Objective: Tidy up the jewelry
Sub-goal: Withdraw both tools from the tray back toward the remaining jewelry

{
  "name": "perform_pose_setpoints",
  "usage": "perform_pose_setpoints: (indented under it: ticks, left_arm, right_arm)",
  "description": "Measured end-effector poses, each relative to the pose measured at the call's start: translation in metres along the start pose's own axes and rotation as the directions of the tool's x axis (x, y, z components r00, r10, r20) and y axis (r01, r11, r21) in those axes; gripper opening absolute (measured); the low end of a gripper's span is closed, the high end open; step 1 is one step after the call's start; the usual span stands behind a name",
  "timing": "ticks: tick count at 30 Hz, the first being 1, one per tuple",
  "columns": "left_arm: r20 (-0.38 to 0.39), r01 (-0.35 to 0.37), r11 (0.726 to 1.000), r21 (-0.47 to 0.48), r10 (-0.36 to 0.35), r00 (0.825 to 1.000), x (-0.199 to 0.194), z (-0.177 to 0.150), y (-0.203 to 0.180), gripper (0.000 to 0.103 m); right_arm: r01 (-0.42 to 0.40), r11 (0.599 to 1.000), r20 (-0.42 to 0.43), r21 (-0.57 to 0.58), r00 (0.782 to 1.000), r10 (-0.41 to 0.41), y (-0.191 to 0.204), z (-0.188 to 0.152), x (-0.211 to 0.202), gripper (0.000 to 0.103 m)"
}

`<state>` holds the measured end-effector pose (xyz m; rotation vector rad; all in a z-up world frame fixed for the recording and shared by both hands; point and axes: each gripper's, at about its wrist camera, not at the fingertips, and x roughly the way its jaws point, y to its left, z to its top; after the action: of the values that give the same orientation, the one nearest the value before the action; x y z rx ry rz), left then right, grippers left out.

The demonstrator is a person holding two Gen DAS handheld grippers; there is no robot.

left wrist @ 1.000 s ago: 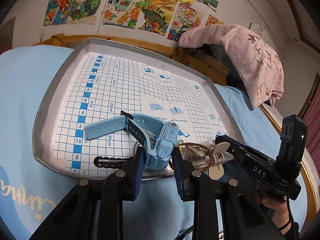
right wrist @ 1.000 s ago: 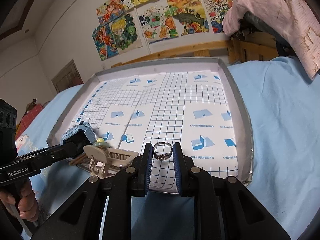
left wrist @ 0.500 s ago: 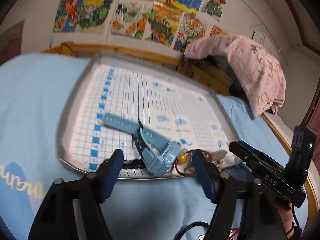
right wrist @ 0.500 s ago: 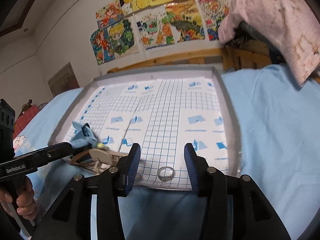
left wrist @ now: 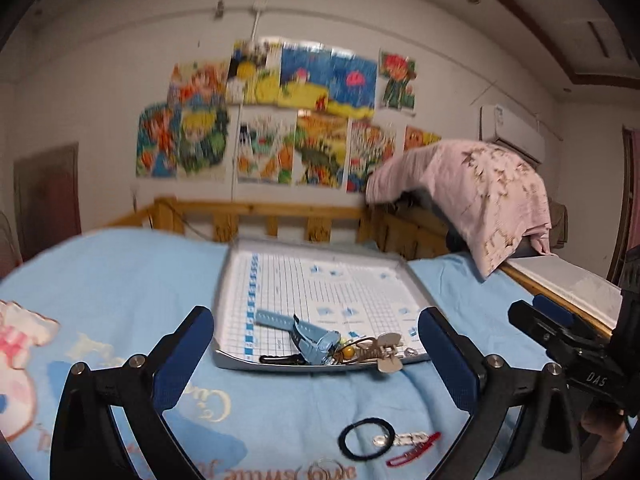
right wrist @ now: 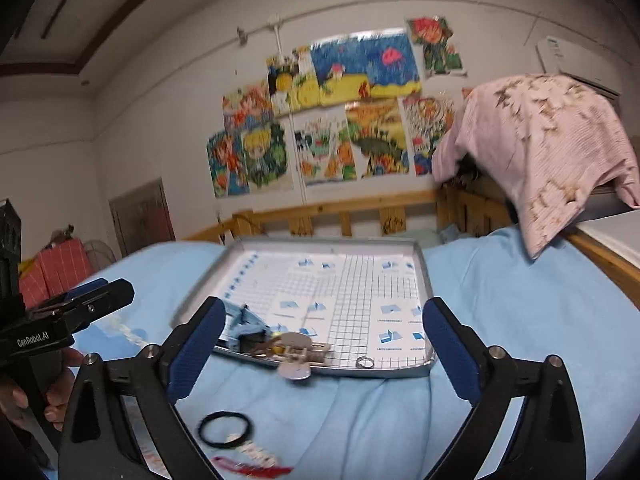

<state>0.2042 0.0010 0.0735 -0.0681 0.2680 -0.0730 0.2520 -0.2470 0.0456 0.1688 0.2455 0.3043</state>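
Left wrist view: left claw [left wrist: 316, 354] spread wide, gripping nothing, hovering over the blue bedsheet [left wrist: 120, 280] short of the metal tray [left wrist: 236, 360]. Blue watch [left wrist: 304, 334], black hair clip [left wrist: 280, 359], beige claw clip [left wrist: 382, 350] bunched at the tray's near edge. Small silver ring [right wrist: 365, 362] alone just right of them. Right wrist view: right claw [right wrist: 324, 354] equally wide, holding nothing. Black hair tie [right wrist: 226, 429] and red clip [right wrist: 252, 468] lying on the sheet between the fingers, outside the tray.
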Motion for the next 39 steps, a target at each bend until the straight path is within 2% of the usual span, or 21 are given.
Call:
perform_pose_setpoints:
  ticks: [6, 11, 17, 25, 32, 39]
  left_arm:
    - [0.077, -0.026, 0.999, 0.043, 0.023, 0.997, -0.06, 0.001, -0.012, 0.103]
    - [0.113, -0.025, 1.0, 0.017, 0.023, 0.993, -0.107, 0.0, -0.013, 0.103]
    - [0.106, -0.033, 0.999, 0.007, 0.032, 0.994, -0.155, -0.009, -0.016, 0.103]
    - [0.073, -0.071, 0.997, 0.0, 0.071, 0.995, -0.215, -0.042, -0.008, 0.103]
    - [0.048, -0.09, 0.996, -0.007, 0.09, 0.995, -0.246, -0.066, -0.002, 0.103]
    - [0.02, -0.08, 0.997, -0.007, 0.08, 0.997, -0.238, -0.068, 0.001, 0.103]
  right_arm:
    - [0.0, 1.0, 0.075, 0.017, 0.997, -0.001, 0.004, 0.002, -0.064, 0.101]
    - [-0.007, 1.0, 0.093, 0.01, 0.996, 0.006, 0.012, 0.001, -0.104, 0.101]
    - [0.002, 1.0, 0.093, -0.012, 0.996, -0.001, 0.024, -0.007, -0.152, 0.101]
    - [0.016, 0.999, 0.07, -0.036, 0.997, -0.013, 0.045, -0.025, -0.216, 0.101]
    - [0.017, 1.0, 0.058, -0.025, 0.998, -0.016, 0.059, -0.05, -0.256, 0.101]
    - [0.015, 0.999, 0.039, -0.03, 0.999, -0.014, 0.064, -0.06, -0.26, 0.101]
